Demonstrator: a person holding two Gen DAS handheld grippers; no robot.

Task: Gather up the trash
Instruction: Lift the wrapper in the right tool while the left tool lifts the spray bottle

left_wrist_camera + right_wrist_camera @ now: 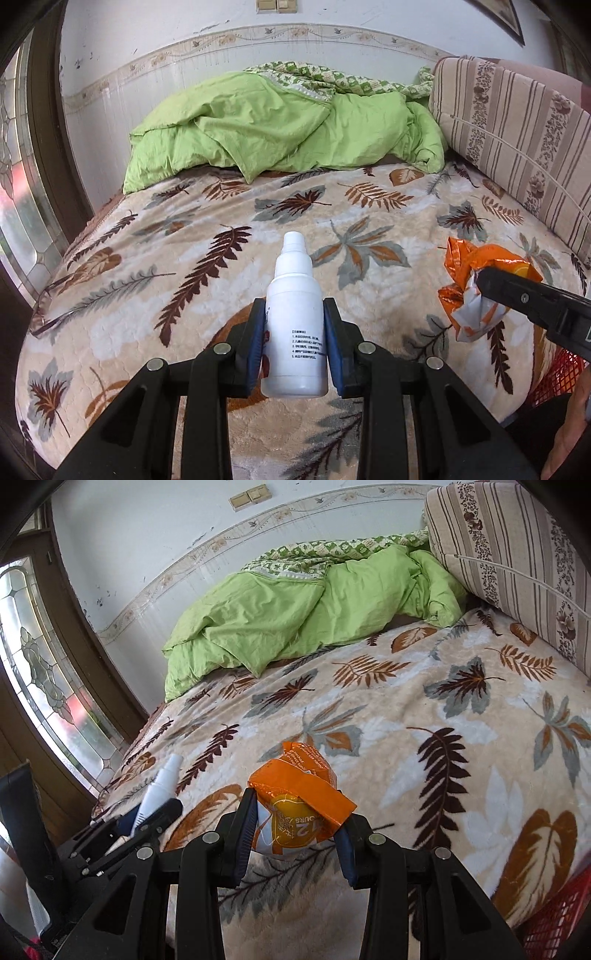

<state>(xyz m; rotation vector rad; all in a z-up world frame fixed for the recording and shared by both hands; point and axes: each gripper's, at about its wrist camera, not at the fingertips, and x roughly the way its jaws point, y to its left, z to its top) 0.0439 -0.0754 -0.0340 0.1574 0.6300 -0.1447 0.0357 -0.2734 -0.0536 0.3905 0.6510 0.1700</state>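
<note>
Both pieces of trash are up off the bed (pixel 207 236).

Left tool (pixel 294 325): pads pinched on white bottle (pixel 294 310), nozzle at 12 o'clock.

Right tool (pixel 297 834): clamped on orange wrapper (pixel 299 794).

Red mesh basket (pixel 554 919) at 4 o'clock looks like the drop point; nothing binned yet. No other litter visible on blanket.

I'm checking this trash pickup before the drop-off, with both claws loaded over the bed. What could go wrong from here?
1. The left claw pinches only the lower body of the smooth white bottle; it might slide out.
2. The right claw holds the crumpled orange wrapper by a fold, which could pull free.
3. The red mesh basket sits at the bed's edge, barely in view, so a drop could miss.
</note>
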